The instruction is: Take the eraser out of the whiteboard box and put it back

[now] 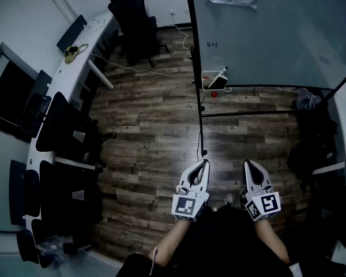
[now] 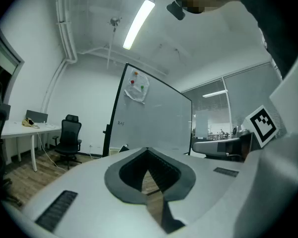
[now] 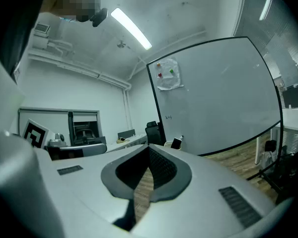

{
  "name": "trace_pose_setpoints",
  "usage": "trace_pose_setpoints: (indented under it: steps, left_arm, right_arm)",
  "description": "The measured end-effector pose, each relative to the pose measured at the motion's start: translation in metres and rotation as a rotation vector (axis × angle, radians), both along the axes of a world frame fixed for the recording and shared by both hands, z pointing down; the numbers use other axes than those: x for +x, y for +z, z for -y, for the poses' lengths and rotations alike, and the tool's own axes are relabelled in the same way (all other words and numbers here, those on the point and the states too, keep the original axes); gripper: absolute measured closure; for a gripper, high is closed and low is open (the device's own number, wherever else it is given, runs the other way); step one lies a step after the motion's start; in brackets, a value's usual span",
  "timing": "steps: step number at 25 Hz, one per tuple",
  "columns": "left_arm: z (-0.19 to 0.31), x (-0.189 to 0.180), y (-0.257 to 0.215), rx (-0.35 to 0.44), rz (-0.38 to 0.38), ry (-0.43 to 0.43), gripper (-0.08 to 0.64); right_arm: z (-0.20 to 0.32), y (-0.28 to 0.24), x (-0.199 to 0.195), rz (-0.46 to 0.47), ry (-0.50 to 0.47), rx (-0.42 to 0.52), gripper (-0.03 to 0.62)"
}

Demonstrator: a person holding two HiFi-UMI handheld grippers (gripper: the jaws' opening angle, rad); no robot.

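The whiteboard (image 1: 271,33) stands ahead at the upper right. A small white box (image 1: 215,83) hangs at its lower left corner, and a dark eraser (image 1: 221,75) sticks out of its top. Both grippers are held level in front of the person, well short of the board. My left gripper (image 1: 205,162) is shut with nothing between its jaws, and so is my right gripper (image 1: 248,163). The left gripper view shows the board (image 2: 154,118) and the box (image 2: 124,148) beyond the shut left gripper (image 2: 147,150). Past the shut right gripper (image 3: 149,147), the right gripper view shows the box (image 3: 177,143).
A long white desk (image 1: 63,79) with dark chairs runs along the left wall. A black office chair (image 1: 132,16) stands at the back. A cable (image 1: 138,68) trails over the wooden floor. The whiteboard's stand bar (image 1: 248,113) lies low across the floor; a small red thing (image 1: 214,94) sits under the box.
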State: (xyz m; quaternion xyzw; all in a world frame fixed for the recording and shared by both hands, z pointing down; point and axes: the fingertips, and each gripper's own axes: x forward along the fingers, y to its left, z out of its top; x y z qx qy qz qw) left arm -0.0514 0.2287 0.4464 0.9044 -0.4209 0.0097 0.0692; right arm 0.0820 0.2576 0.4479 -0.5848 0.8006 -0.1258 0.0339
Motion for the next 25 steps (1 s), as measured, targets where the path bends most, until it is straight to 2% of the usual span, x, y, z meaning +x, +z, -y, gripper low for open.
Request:
trace_pose_setpoints:
  steps: [12,20,25]
  left_arm:
    - [0.002,-0.018,0.001,-0.012,-0.003,0.019,0.554]
    - [0.008,-0.039,0.006,-0.037,-0.047,0.039,0.554]
    - [0.016,-0.048,0.004,-0.041,-0.051,0.056,0.554]
  right_arm:
    - [0.0,0.005,-0.017,-0.007,0.018,-0.016,0.578]
    - [0.0,0.0,-0.034,-0.013,0.048,0.02,0.578]
    - [0.001,0.002,-0.038,0.011,0.083,0.003,0.578]
